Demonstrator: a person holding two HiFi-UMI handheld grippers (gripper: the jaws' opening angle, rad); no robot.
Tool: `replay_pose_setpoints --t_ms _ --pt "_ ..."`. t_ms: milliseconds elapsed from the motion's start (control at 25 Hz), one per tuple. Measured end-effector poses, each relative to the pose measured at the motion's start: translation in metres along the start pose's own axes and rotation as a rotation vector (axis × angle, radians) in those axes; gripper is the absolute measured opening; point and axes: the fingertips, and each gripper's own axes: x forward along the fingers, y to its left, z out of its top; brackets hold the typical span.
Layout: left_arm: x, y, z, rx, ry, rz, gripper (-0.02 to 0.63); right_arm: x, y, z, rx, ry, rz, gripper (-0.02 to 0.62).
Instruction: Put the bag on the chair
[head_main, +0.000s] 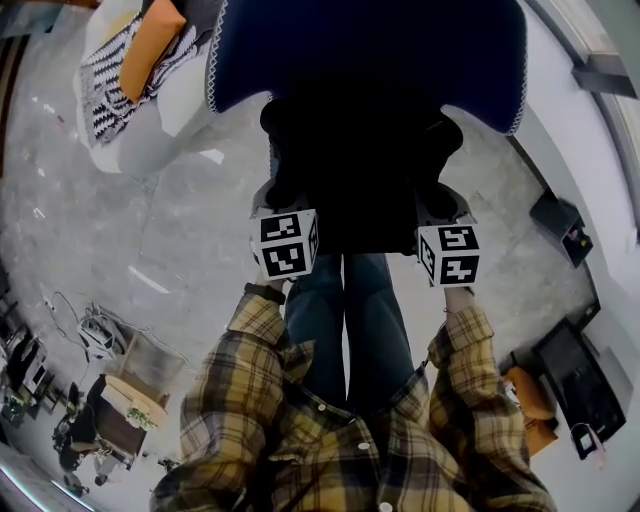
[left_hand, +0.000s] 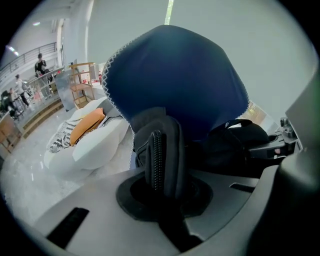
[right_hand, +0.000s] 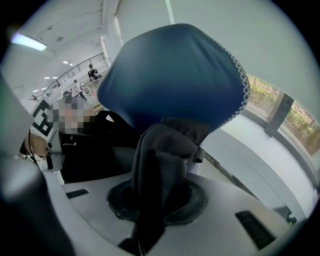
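A dark blue chair (head_main: 370, 50) with white stitched edging stands straight ahead; it fills the left gripper view (left_hand: 175, 80) and the right gripper view (right_hand: 170, 75). A black bag (head_main: 350, 170) hangs between my two grippers, in front of the chair's seat. My left gripper (head_main: 285, 200) is shut on a padded, zippered fold of the bag (left_hand: 160, 155). My right gripper (head_main: 440, 205) is shut on a bunch of the bag's dark fabric (right_hand: 160, 165). The bag hides both sets of fingertips in the head view.
A white armchair (head_main: 150, 110) with an orange cushion and a black-and-white throw stands to the chair's left. Black boxes (head_main: 560, 225) sit on the floor at the right, by a white wall. A wooden cart (head_main: 125, 400) stands at the lower left.
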Motion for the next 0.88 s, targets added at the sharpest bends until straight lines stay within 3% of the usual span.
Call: replay_pose_setpoints --t_ms 640,880 --pt "0.011 0.006 -0.010 -0.037 0.032 0.013 0.034 0.018 -0.014 -0.023 0.054 0.064 0.007 0.089" --pt "0.010 0.009 -0.010 -0.042 0.031 0.022 0.038 0.019 -0.007 -0.024 0.091 0.087 0.036 0.144"
